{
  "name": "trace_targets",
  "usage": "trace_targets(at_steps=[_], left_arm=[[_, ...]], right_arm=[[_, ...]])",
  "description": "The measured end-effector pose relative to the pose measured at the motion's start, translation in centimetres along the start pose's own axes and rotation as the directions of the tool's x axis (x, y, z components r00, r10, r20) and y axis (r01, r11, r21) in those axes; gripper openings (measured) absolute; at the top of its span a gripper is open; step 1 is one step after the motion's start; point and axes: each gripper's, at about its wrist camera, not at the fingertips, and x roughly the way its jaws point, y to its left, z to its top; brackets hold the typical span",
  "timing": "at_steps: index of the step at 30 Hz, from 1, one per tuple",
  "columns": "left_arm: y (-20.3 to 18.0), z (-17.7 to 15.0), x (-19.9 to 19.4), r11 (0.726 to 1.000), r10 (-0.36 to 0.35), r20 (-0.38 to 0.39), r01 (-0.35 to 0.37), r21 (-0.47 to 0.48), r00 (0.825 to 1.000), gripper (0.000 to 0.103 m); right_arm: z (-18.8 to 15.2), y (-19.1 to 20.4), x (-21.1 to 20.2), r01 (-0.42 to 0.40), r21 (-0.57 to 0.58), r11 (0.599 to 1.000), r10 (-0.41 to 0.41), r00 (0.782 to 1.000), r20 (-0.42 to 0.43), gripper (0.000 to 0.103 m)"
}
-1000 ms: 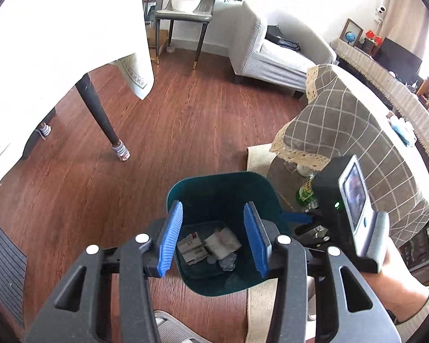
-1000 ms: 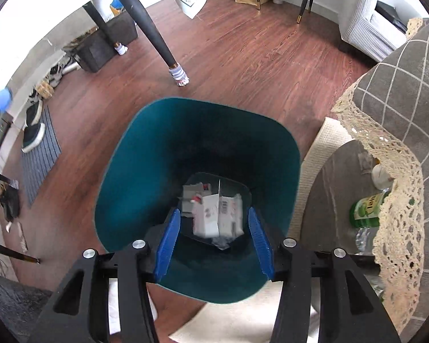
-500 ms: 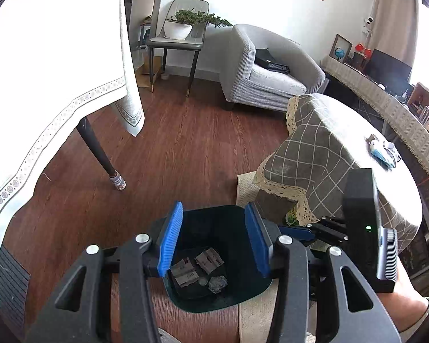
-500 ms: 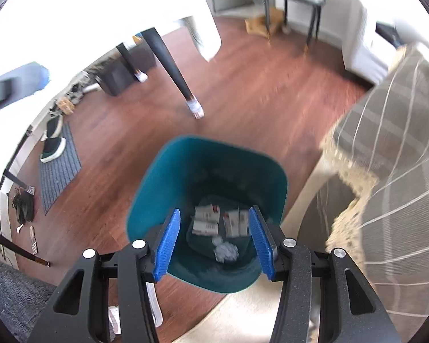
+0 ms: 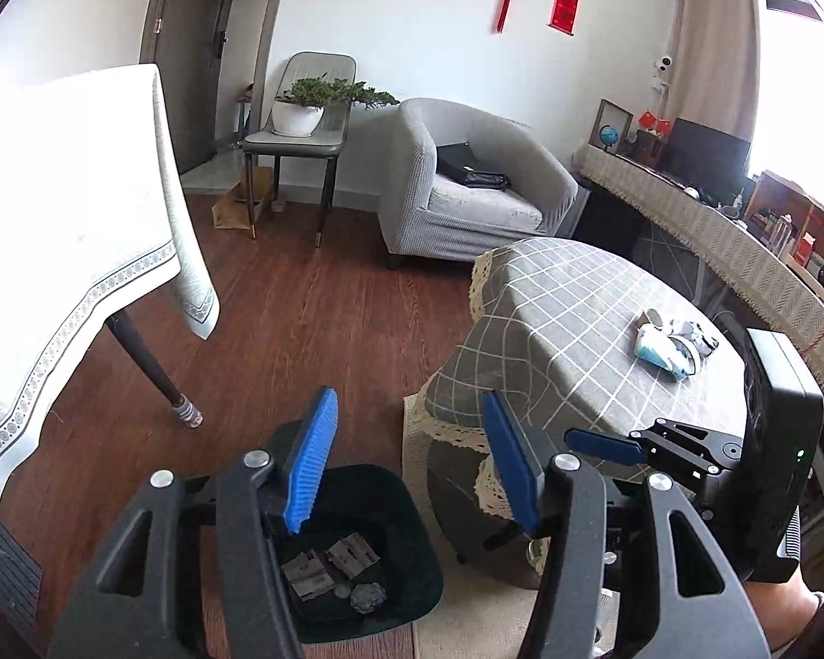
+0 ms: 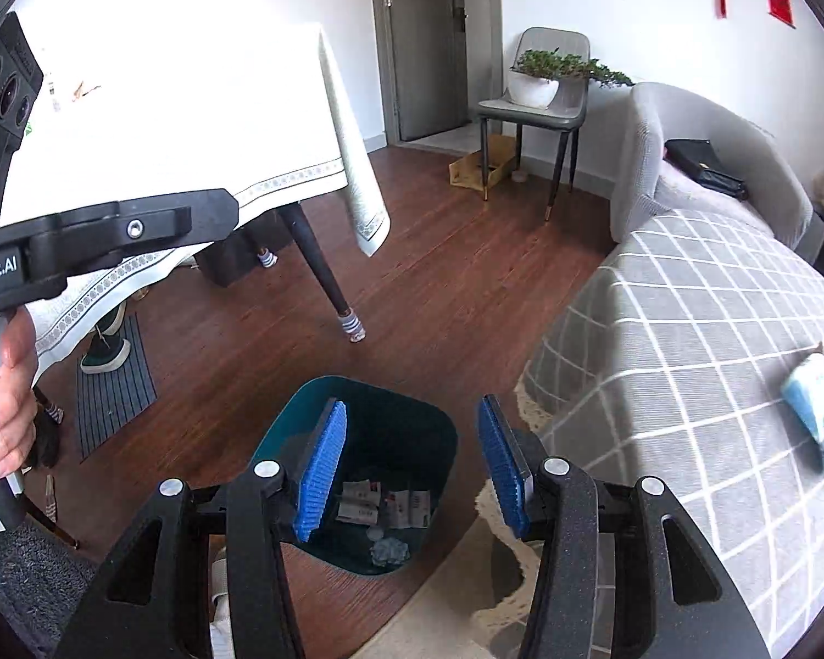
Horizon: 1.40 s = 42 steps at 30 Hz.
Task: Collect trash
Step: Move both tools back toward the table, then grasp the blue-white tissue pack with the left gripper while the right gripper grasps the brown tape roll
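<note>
A dark teal trash bin (image 5: 406, 565) stands on the floor beside the low table; it also shows in the right wrist view (image 6: 434, 439). Inside lie small cartons (image 6: 384, 505) and a crumpled wad (image 6: 390, 552). My left gripper (image 5: 412, 467) is open and empty above the bin. My right gripper (image 6: 412, 467) is open and empty above the bin too. On the low table's checked grey cloth (image 5: 577, 318) lies a crumpled light-blue and white wrapper (image 5: 670, 343), also in the right wrist view (image 6: 818, 412), far right of both grippers.
A dining table with a white cloth (image 5: 55, 219) and dark leg (image 5: 154, 373) stands left. A grey armchair (image 5: 467, 186) and a chair with a potted plant (image 5: 302, 115) stand at the back. A beige rug (image 6: 456, 604) lies under the low table.
Both grippers have lifted up and tilted away from the bin, so the bin looks smaller and lower. The low table top with the wrapper has come into view. Jaws stayed open.
</note>
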Motion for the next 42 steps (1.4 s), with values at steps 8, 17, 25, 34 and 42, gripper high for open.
trace_targets(at_steps=[8,17,25,34,42], left_arm=[[-5.5,0.6,3.1,0.996,-0.074,-0.027,0.075,0.045,0.997,0.068],[-10.9,1.2,6.6,0.988,-0.099,-0.04,0.103,0.115,0.994,0.076],[-15.5,1.0,10.1,0.97,-0.112,-0.088,0.128,0.207,0.99,0.077],[-20.1,0.8,12.8,0.929,-0.181,-0.129,0.213,0.303,0.975,0.081],[-22.2,1.0,14.6,0.898,-0.234,-0.16,0.276,0.342,0.959,0.083]], right_arm=[[-0.6,-5.5,-4.3,0.085,0.056,0.995,-0.09,0.993,0.079,0.051],[-2.6,-12.9,-7.1,0.162,0.143,0.976,-0.175,0.981,0.083,0.051],[-4.2,-18.1,-8.3,0.224,0.211,0.951,-0.241,0.969,0.053,0.051],[-5.1,-21.2,-9.0,0.278,0.229,0.933,-0.291,0.956,0.026,0.051],[-5.1,-23.0,-7.8,0.253,0.241,0.937,-0.256,0.966,-0.022,0.038]])
